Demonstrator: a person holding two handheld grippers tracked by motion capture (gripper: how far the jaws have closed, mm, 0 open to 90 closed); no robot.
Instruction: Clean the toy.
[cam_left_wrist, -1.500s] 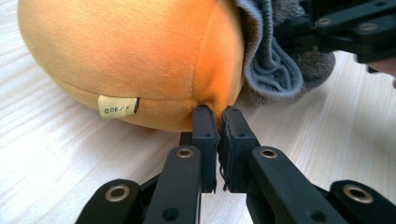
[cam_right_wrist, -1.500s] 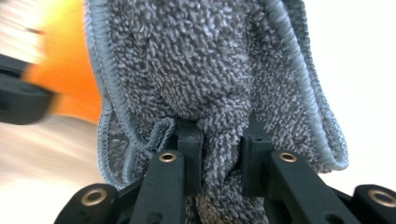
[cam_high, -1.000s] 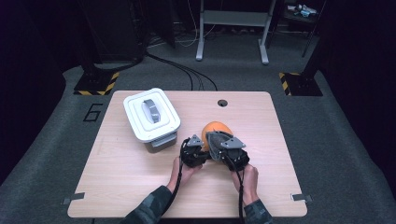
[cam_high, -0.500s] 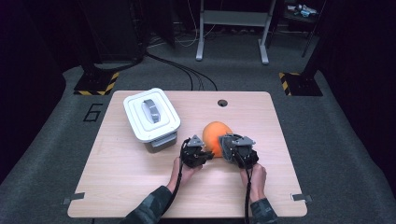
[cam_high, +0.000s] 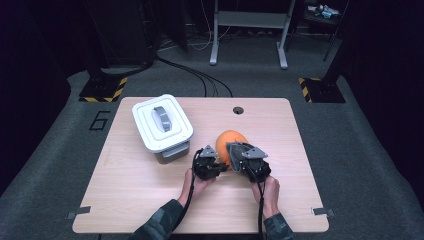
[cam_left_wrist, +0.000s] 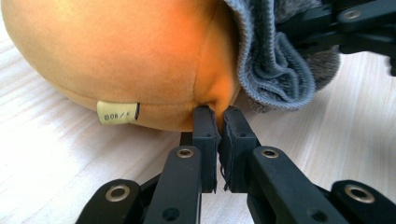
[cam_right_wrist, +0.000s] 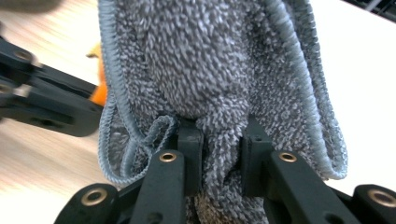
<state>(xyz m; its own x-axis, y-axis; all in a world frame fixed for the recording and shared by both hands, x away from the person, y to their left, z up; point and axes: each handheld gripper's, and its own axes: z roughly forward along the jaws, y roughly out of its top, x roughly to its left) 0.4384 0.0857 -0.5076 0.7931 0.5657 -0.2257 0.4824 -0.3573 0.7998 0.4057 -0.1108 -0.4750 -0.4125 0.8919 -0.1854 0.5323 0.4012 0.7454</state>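
Observation:
An orange soft round cushion (cam_high: 227, 141) (cam_left_wrist: 116, 51) with a small cream label (cam_left_wrist: 117, 112) lies on the wooden table (cam_high: 125, 195), right of centre. My left gripper (cam_high: 215, 157) (cam_left_wrist: 217, 116) is at its near edge, shut on a pinch of the orange fabric. A grey terry cloth (cam_left_wrist: 275, 60) (cam_right_wrist: 210, 60) hangs against the cushion's right side. My right gripper (cam_high: 236, 154) (cam_right_wrist: 219, 130) is shut on a fold of that cloth, close beside the left gripper. The cloth hides most of what lies beyond it in the right gripper view.
A white lidded box (cam_high: 162, 122) with a grey handle stands at the back left, just left of the grippers. A small round hole (cam_high: 238, 110) is in the table near its far edge. Dark floor, cables and stands surround the table.
The right gripper has shifted slightly to the right, so more of the orange cushion shows in the high view. The left gripper has stayed where it was.

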